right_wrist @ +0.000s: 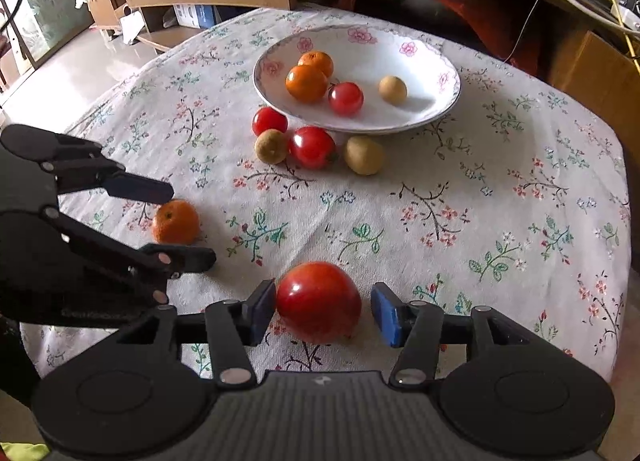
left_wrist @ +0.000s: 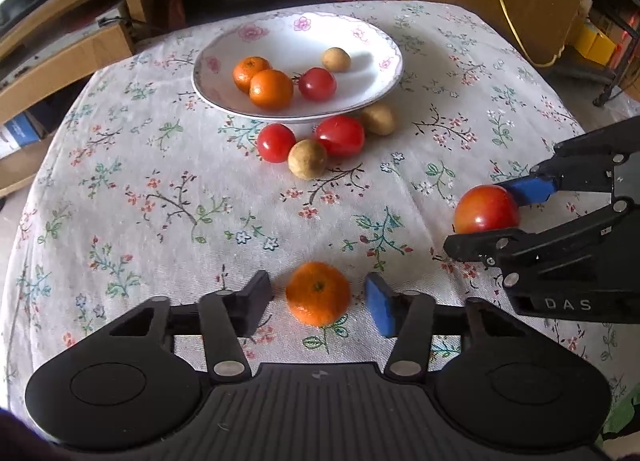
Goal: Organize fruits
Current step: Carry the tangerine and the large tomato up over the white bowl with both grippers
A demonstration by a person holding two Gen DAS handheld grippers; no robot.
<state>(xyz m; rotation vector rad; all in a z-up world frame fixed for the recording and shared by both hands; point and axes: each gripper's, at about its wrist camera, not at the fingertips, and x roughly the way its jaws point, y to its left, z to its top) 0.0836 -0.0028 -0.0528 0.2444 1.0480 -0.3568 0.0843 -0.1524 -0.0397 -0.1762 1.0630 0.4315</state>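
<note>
Now both grippers are straddling fruit near the white flower-rimmed plate (left_wrist: 382, 91): left gripper (left_wrist: 319, 303) w/ jaws partly open around the small orange mandarin (left_wrist: 318, 293), right gripper (right_wrist: 323, 311) likewise around the big red tomato (right_wrist: 319, 302), neither pinched yet. Next: closing, lifting to plate.

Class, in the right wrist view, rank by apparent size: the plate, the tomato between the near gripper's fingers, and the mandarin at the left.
1. plate
2. tomato, enlarged by nearness to the camera
3. mandarin

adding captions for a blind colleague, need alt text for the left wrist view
The left tool straddles a mandarin on a floral tablecloth, pads not touching it. At right, the right tool brackets a red apple; beyond, a plate holds four fruits.
</note>
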